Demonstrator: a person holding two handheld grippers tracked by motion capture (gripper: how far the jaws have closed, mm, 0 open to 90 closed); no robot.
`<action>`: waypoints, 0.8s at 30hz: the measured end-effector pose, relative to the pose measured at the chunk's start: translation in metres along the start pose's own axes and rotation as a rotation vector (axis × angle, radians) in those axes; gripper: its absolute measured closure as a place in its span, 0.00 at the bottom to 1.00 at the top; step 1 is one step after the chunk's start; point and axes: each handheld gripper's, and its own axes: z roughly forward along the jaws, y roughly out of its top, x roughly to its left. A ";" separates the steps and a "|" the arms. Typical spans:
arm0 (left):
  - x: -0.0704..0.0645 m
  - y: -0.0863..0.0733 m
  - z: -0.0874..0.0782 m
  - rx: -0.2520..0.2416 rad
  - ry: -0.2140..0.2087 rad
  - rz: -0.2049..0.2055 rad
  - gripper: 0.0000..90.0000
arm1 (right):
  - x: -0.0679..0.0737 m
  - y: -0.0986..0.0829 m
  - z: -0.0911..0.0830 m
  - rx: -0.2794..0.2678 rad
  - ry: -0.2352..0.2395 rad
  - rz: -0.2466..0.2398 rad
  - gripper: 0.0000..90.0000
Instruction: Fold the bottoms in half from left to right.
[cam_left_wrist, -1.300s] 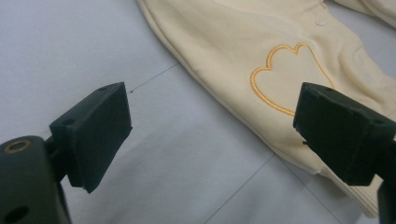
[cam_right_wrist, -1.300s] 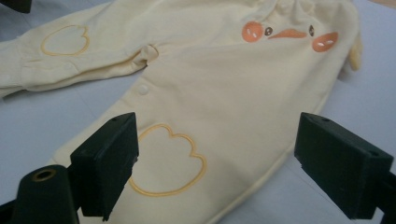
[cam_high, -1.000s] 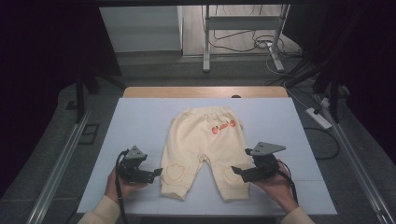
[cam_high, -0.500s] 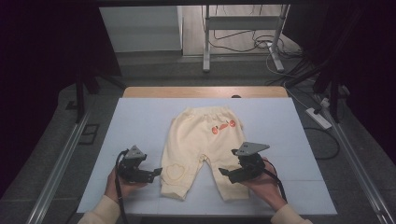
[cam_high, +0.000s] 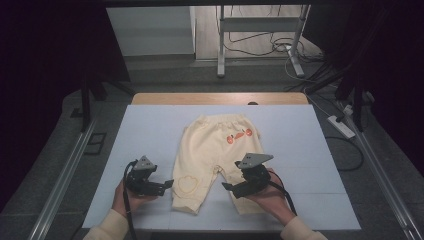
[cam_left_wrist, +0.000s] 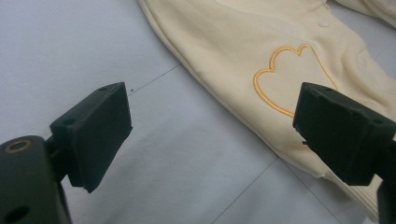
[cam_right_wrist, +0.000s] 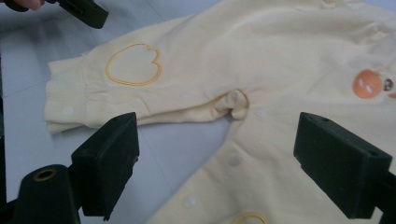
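Reaching in from the bottom edge of the high view, both hands bring their tools to the near end of the pants (cam_high: 216, 155), which lie flat in the middle of the pale tabletop (cam_high: 310, 145), waistband toward the top of the frame and leg cuffs toward the bottom.

At lower left, the left claw (cam_high: 167, 183) sits just beside the outer edge of the left leg, near the stitched heart outline (cam_high: 187, 184). In the left gripper view its jaws stand well apart, one over bare tabletop, the other over the cloth by the heart (cam_left_wrist: 285, 74), pinching nothing.

At lower centre-right, the right claw (cam_high: 227, 188) hovers over the right leg, aimed across toward the crotch. In the right gripper view its jaws also stand wide apart, with the crotch seam (cam_right_wrist: 233, 105) and the snap buttons (cam_right_wrist: 232, 159) between them, gripping nothing.

Judging by the look, the pants are thin knit cotton: light, limp and not fragile. They should bunch and drag on the tabletop rather than slide as one piece. The ribbed cuff (cam_right_wrist: 65, 107) or the outer leg seam looks like the firmest place to pinch, and the jaw has to get under the edge so both layers come up together.

Against the frame one second back, the right claw has moved from the outer side of the right leg inward over the cloth. The left claw and the pants sit where they were.

Farther up, orange prints (cam_high: 239, 136) mark the seat below the waistband.
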 end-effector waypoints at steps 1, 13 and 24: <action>0.000 0.000 0.000 0.000 -0.001 -0.001 0.12 | 0.000 0.000 0.000 0.000 0.000 0.000 0.16; 0.001 0.000 0.000 0.000 0.002 -0.003 0.13 | 0.016 0.011 0.022 0.017 0.054 -0.031 0.16; 0.001 0.000 0.001 0.003 0.002 -0.004 0.13 | 0.032 0.021 0.042 0.031 0.103 -0.064 0.16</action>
